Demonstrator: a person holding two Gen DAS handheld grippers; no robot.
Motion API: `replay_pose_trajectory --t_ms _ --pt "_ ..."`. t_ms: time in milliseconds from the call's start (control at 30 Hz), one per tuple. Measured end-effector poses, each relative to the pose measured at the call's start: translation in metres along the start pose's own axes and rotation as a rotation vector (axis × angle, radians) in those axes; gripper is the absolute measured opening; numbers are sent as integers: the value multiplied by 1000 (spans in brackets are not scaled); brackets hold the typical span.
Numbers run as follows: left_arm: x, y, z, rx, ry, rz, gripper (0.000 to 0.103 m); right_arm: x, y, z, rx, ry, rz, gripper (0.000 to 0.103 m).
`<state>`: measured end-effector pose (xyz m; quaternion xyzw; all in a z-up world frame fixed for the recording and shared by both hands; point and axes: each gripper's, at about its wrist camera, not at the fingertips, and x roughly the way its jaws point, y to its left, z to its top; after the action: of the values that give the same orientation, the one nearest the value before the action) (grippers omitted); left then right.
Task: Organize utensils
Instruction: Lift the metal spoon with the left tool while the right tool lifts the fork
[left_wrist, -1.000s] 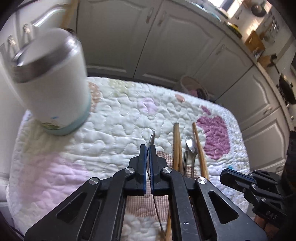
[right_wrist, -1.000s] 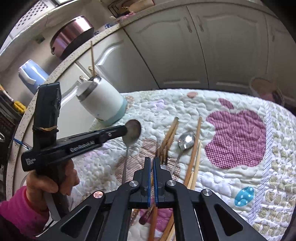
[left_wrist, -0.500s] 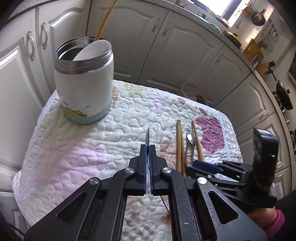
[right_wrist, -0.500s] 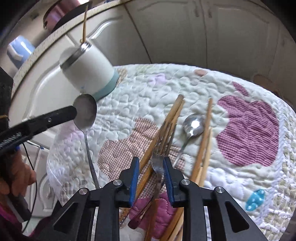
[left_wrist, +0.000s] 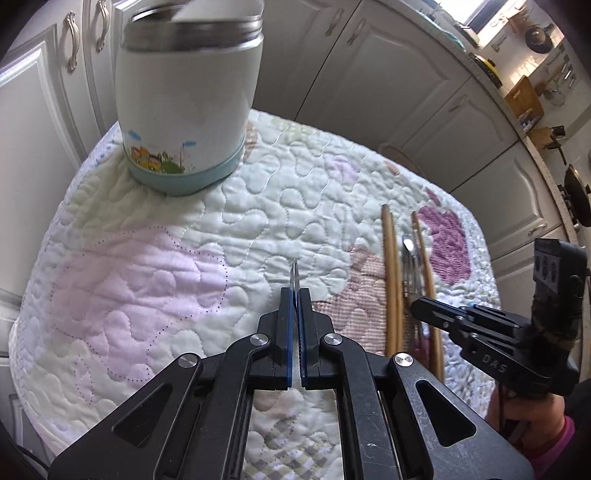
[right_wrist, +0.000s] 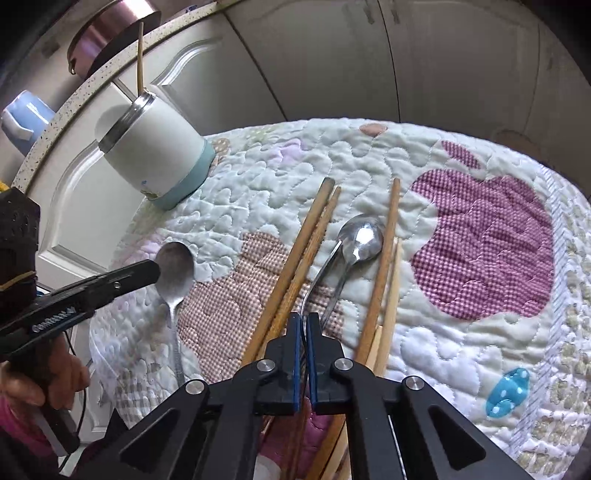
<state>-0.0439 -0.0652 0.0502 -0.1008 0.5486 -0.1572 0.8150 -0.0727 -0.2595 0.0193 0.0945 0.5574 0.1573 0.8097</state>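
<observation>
Kitchen with pale panelled cabinet doors (left_wrist: 388, 85) behind; work surface is a quilted mat (left_wrist: 155, 258) with a purple apple patch (right_wrist: 487, 243), the landmark used below

Left gripper (left_wrist: 294, 317): jaws pressed together, pinching a metal spoon (right_wrist: 173, 266) by the neck. In the left wrist view the bowl shows only edge-on above the jaws; in the right wrist view the bowl faces up and the handle hangs toward the mat, on the far side of the loose utensils from the apple patch. A hand (right_wrist: 40, 376) in a pink sleeve holds this tool

Right gripper (right_wrist: 303, 332): jaws pressed together on a thin curved metal handle, which belongs to the fork (left_wrist: 410, 269) (tines clear only in the left wrist view). It is among the loose pile just beside the apple patch

Same pile: wooden chopsticks (right_wrist: 299, 269) lying lengthwise, one pair touching side by side, others nearer the patch; a second spoon (right_wrist: 360, 240) bowl-up between them, close to the patch edge

White canister (left_wrist: 184, 99) with steel rim and pale blue base stands upright on the mat corner, well apart from the apple patch; one chopstick (right_wrist: 140, 59) stands in it
</observation>
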Motion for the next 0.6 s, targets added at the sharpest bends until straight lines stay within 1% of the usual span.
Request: replay_pose_trajectory --t_ms 67,167,333,400,500,600 --pt "3 2 0 -7 0 10 1 3 0 3 6 -4 -4 3" --pt "7 3 0 -9 16 16 1 12 -1 10 25 15 -11 3" --pt "13 2 0 -3 29 25 2 19 4 18 9 22 -39 3" --pt "17 2 2 -14 35 22 8 18 2 17 19 10 -25 3" --pt "20 1 3 -27 39 14 8 10 0 13 27 -5 0 3" --pt "14 -1 4 -25 19 -9 3 -8 3 7 16 -30 27 3"
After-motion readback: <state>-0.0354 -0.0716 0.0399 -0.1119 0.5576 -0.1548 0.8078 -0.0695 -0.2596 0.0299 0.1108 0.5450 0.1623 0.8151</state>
